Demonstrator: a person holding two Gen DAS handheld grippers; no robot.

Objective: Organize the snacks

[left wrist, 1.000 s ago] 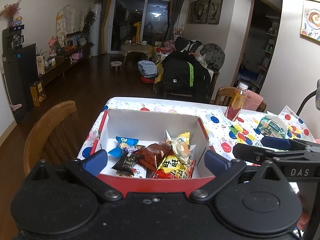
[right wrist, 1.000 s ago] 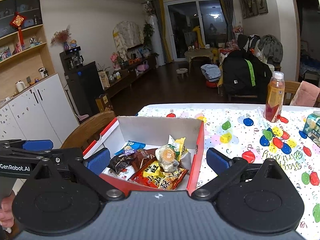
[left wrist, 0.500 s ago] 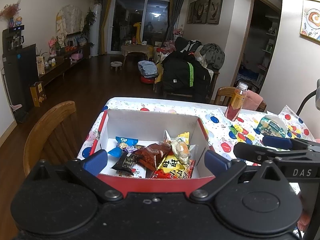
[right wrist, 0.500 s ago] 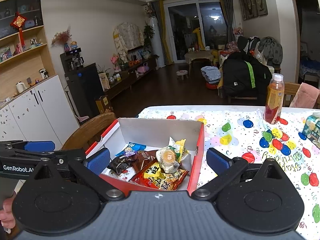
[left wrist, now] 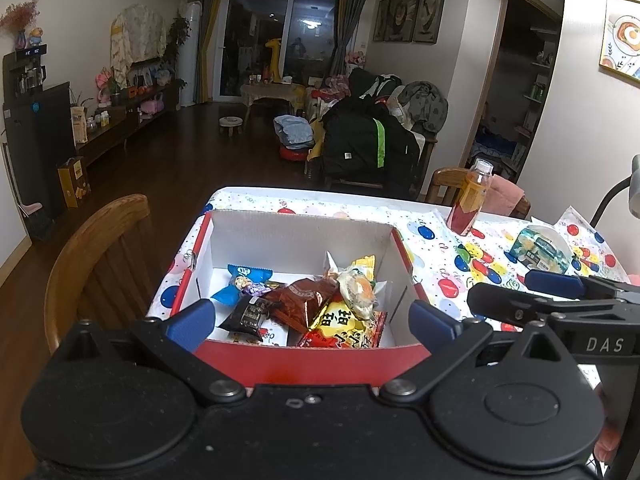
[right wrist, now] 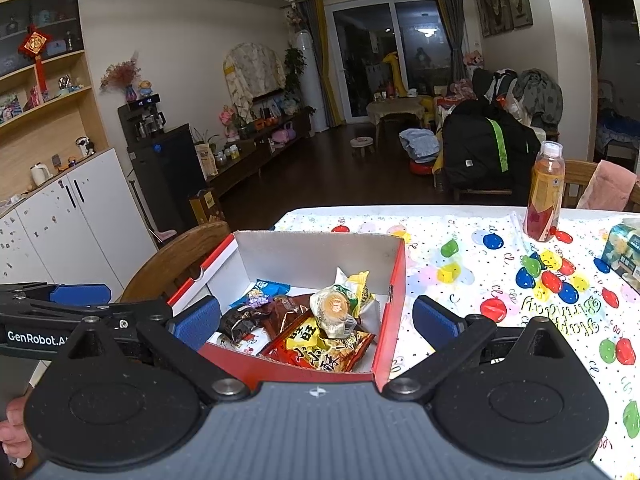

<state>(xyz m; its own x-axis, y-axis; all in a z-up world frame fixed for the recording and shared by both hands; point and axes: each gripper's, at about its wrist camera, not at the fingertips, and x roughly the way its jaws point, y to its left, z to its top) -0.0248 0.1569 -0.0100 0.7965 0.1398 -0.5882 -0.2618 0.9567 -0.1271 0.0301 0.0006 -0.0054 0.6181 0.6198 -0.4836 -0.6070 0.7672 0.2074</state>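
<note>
A red box (left wrist: 308,364) with white inner walls is seen at the picture's centre on a balloon-print tablecloth (left wrist: 452,264). Snack packets (left wrist: 316,304) are piled inside. The left gripper (left wrist: 310,322) is held wide apart before it, empty. A bottle (left wrist: 470,200) is placed at 2 o'clock, a wooden chair (left wrist: 96,256) at 9 o'clock.

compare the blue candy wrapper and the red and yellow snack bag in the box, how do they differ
The blue candy wrapper is small with twisted ends; the red and yellow snack bag is much bigger and flat. The candy lies at the box's back left; the bag lies at the front right, nearer the cameras. The candy has little on top of it; the bag has a round pastry pack resting on it. Both lie loose inside the red box, with neither claw touching them.
</note>
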